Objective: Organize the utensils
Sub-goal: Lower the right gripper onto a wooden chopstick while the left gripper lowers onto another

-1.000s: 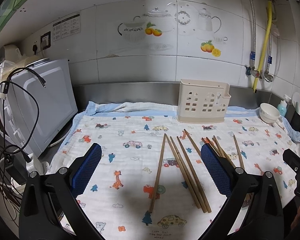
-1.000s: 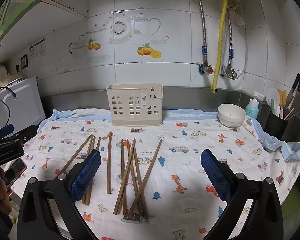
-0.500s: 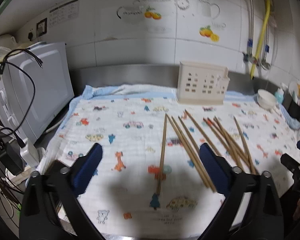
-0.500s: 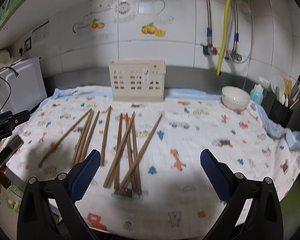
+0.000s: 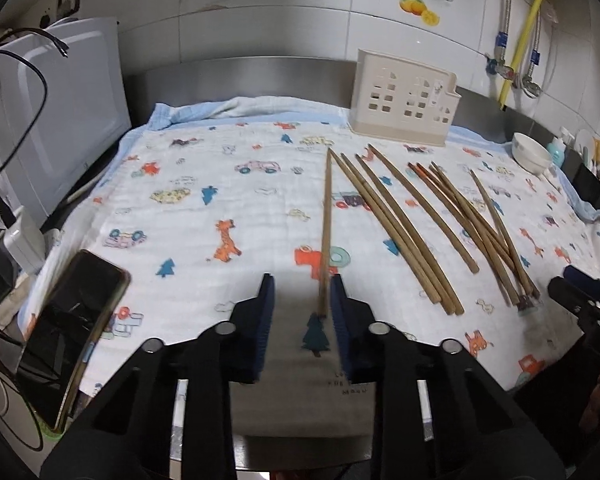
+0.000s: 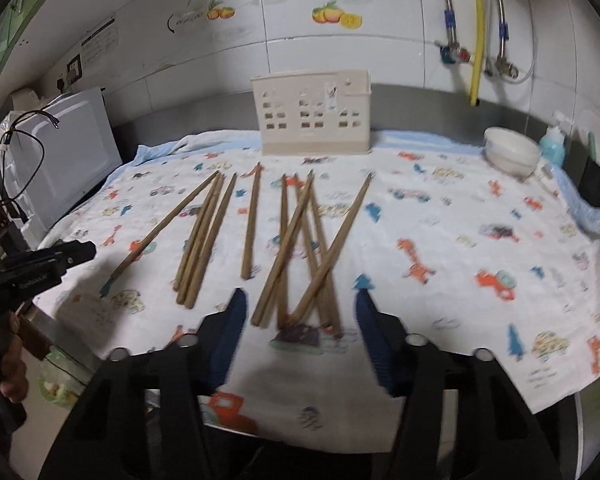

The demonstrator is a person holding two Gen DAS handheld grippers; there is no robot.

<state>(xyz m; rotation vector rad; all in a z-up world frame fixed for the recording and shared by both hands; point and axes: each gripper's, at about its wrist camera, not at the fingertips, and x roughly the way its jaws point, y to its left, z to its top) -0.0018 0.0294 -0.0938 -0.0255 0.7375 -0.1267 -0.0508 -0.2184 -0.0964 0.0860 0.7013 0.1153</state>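
White kitchen tiles are being seen behind a printed cloth (image 5: 204, 216) where brown wooden chopsticks (image 6: 204, 240) are lying before a cream plastic holder (image 6: 314, 114), while one chopstick end (image 5: 323, 300) is being framed by the open left gripper (image 5: 302, 312) and crossed sticks by the open right gripper (image 6: 298, 320).

Dim indoor light, fisheye-warped edges, slight motion blur.

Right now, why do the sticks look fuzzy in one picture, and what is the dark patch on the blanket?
Right wrist view: motion blur smears the crossed brown wooden chopsticks. Left wrist view: sharper; the dark patch on the cartoon-print white cloth is a shadow ahead of the left gripper. Both views: the fisheye lens bends the edges.
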